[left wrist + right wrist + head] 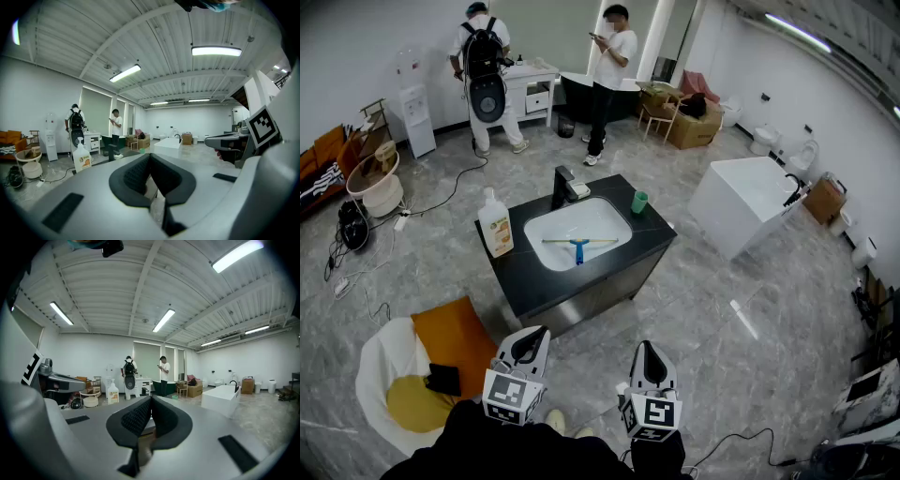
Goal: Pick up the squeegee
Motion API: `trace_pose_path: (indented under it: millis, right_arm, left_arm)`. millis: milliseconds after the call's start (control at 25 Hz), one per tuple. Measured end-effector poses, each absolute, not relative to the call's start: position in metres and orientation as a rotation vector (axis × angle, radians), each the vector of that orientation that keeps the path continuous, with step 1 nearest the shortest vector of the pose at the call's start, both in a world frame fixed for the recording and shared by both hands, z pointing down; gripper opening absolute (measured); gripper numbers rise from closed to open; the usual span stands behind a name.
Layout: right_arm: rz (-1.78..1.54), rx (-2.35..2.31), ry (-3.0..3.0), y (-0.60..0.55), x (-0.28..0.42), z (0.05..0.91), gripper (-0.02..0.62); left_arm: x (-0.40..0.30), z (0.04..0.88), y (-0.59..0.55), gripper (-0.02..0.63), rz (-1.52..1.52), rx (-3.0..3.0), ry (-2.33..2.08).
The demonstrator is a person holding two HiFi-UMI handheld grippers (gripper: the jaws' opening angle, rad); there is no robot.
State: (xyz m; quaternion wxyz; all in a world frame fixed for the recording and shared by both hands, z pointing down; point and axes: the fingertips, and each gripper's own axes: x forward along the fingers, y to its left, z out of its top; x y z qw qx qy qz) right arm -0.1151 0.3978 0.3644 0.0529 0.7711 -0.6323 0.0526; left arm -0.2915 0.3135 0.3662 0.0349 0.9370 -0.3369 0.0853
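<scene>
The squeegee (577,246), with a pale blade bar and a blue handle, lies in the white basin (551,223) of a black sink counter (530,283) in the middle of the head view. Both grippers hover well short of the counter, near the bottom edge of that view. My left gripper (533,336) is shut with nothing in it, and its black pads (138,173) meet tip to tip. My right gripper (649,349) is likewise shut and empty, its pads (139,418) touching. The squeegee is hidden in both gripper views.
A soap bottle (495,223), a black faucet (563,185) and a green cup (639,202) stand on the counter. Two people (607,66) stand at the back near a white cabinet (534,90). A white block sink (742,202) is at right, an orange-and-white seat (422,370) at lower left.
</scene>
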Motion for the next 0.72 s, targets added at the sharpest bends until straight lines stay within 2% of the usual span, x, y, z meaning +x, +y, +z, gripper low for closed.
trace_pose_path:
  millis: [400, 720]
  right_arm:
    - [0.149, 2.349, -1.899, 0.394, -0.098, 0.362, 0.015]
    - [0.176, 2.354, -1.876, 0.382, -0.059, 0.373, 0.015]
  left_arm:
    - [-0.273, 0.364, 0.308, 0.018, 0.245, 2.887, -1.015]
    - [-0.228, 0.372, 0.291, 0.018, 0.266, 2.896, -0.976]
